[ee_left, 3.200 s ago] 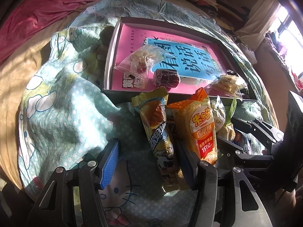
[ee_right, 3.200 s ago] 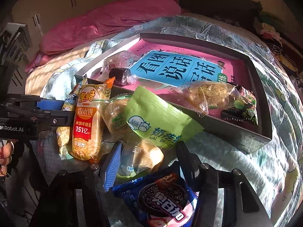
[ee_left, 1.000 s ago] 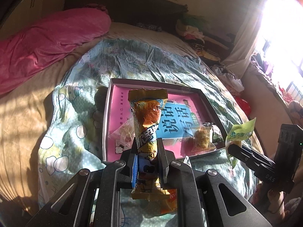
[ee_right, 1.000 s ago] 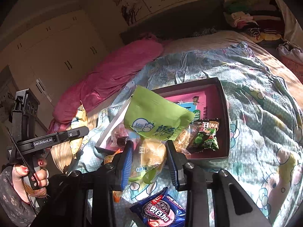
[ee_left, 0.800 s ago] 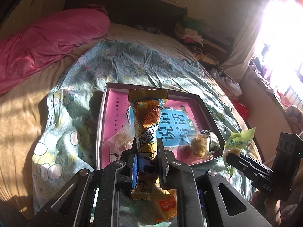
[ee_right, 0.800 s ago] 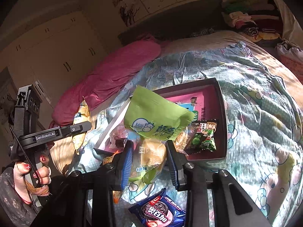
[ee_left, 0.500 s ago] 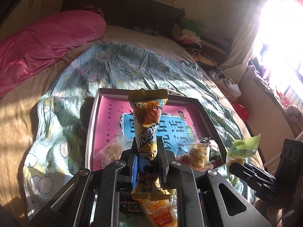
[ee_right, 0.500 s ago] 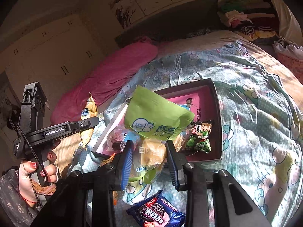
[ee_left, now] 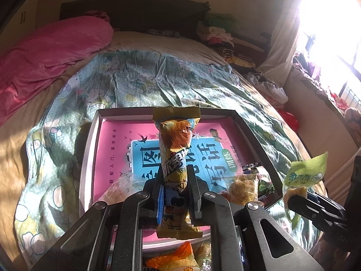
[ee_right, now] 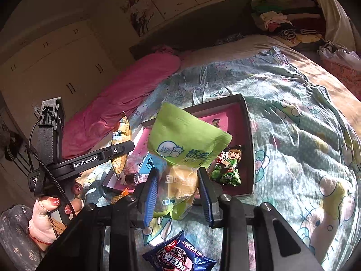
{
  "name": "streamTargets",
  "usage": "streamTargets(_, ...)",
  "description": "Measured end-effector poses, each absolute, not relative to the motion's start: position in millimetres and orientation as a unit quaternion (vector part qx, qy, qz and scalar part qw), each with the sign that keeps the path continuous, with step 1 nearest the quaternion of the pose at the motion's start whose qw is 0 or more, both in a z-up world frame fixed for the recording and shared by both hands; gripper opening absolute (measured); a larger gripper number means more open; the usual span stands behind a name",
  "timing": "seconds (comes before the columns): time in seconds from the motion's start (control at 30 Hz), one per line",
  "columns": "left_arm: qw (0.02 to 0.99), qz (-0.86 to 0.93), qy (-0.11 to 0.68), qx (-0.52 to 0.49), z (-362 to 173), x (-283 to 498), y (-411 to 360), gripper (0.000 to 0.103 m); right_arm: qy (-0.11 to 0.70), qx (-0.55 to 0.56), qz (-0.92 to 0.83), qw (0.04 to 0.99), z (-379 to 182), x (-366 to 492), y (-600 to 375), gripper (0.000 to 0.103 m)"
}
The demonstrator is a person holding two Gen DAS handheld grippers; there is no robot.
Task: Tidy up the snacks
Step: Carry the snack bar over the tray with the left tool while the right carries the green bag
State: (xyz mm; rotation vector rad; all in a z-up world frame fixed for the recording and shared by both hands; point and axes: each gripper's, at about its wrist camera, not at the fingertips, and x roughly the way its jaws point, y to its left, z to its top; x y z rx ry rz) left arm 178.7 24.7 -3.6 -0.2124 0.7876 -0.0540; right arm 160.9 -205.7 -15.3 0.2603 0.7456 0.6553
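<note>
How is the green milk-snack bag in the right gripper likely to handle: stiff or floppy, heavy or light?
Probably floppy: the green bag folds over above the right gripper, which pinches it low at its clear part. Likely light, since a pinch at one end holds it up. The glossy film may be slippery, so it could slide if the grip loosens.

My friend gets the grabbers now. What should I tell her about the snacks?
Left gripper: shut on the long yellow snack pack, held above the box.
Right gripper: shut on the green milk snack bag, also in the air.
In the box: green cartoon packet and some clear-wrapped snacks.
Left: put both held packs in; cookie pack and orange pack lie on the bedspread.
</note>
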Motion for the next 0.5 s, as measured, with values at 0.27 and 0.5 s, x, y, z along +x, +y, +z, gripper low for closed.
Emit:
streamTargets(0.27, 0.916, -0.029, 0.394, -0.070, -18, 187, 9, 0.017, 0.359, 0.122, 0.286, 0.880, -20, 170, -211, 0.035)
streamTargets(0.5, 0.914, -0.028, 0.399, -0.060, -27, 191, 5, 0.016, 0.363, 0.127, 0.275, 0.881, -24, 177, -214, 0.035)
